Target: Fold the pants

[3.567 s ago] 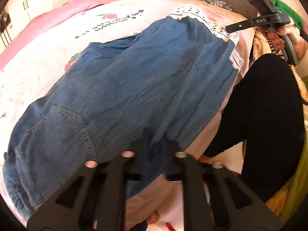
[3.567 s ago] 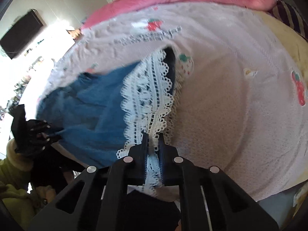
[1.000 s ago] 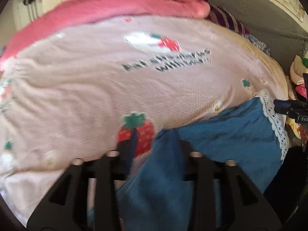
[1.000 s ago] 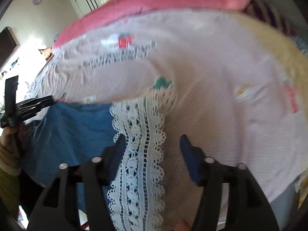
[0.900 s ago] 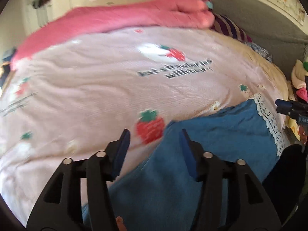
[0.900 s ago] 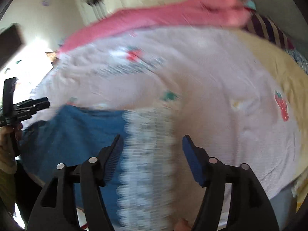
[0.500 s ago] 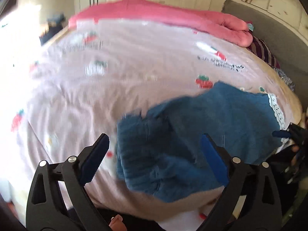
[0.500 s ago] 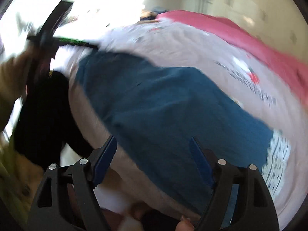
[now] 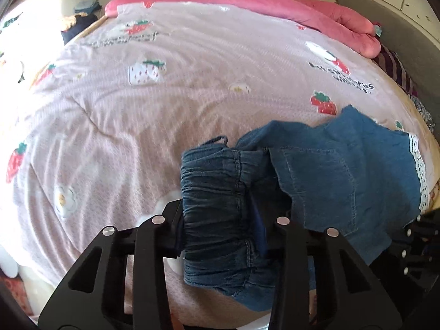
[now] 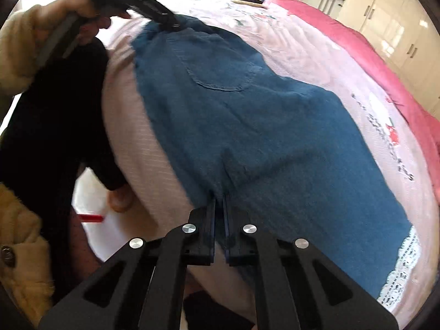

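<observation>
Blue denim pants (image 9: pixel 330 170) with a white lace hem (image 9: pixel 419 170) lie on the pink strawberry bedspread (image 9: pixel 137 110) near its front edge. My left gripper (image 9: pixel 220 214) straddles the bunched elastic waistband (image 9: pixel 217 181), jaws apart around it. In the right wrist view the pants (image 10: pixel 261 126) stretch away with a back pocket (image 10: pixel 220 74) up. My right gripper (image 10: pixel 219 206) is shut on the near edge of the pants around mid-length. The left gripper (image 10: pixel 170 23) shows there at the waistband.
A rolled pink quilt (image 9: pixel 275 2) lies along the far side of the bed. Striped fabric (image 9: pixel 396 68) sits at the far right. The person's dark-clothed legs (image 10: pixel 55 126) stand against the bed's front edge. White wardrobes (image 10: pixel 398 19) stand behind.
Both grippers let go of the pants ends and moved. The left went to the waistband, still open. The right swung to the pants' near edge and shut on it.
</observation>
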